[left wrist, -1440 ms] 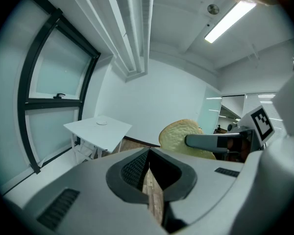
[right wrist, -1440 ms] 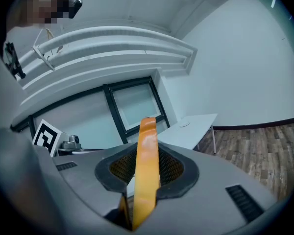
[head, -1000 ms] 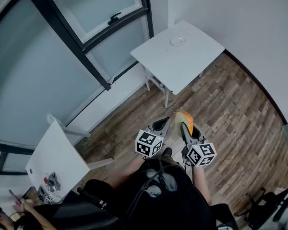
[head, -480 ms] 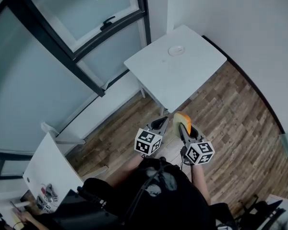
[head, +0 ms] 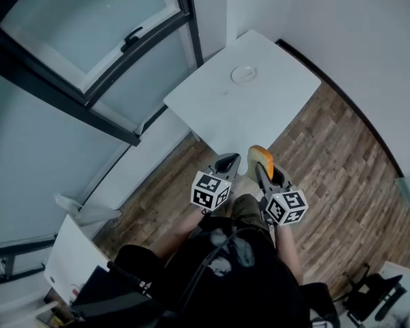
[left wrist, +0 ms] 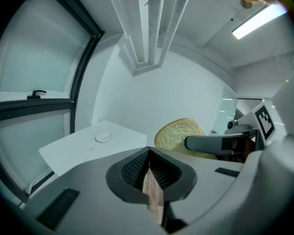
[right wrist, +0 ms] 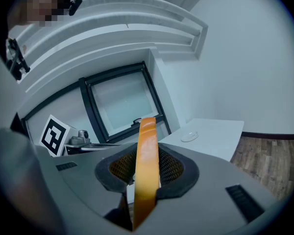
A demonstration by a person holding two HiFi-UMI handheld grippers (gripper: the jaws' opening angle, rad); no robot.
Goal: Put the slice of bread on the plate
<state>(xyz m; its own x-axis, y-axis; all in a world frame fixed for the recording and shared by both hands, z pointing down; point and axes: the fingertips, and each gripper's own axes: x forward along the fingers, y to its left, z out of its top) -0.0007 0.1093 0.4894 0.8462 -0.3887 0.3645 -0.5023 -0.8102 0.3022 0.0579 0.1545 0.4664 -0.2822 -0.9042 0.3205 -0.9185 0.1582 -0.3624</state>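
Note:
A slice of bread with an orange crust stands on edge between the jaws of my right gripper, which is shut on it; in the right gripper view the bread rises edge-on between the pads. My left gripper hovers beside it, its jaws together with nothing in them, and its view catches the bread from the flat side. A small white plate lies on the white table ahead, well beyond both grippers, over the wooden floor. The plate is bare.
A black-framed window runs along the left wall, and white walls meet behind the table. Wood flooring spreads to the right. A second white table sits at the lower left, a dark chair at the lower right.
The person has walked towards the white table, which now lies closer and larger in the head view. Both grippers travelled along together; the right one still holds the bread.

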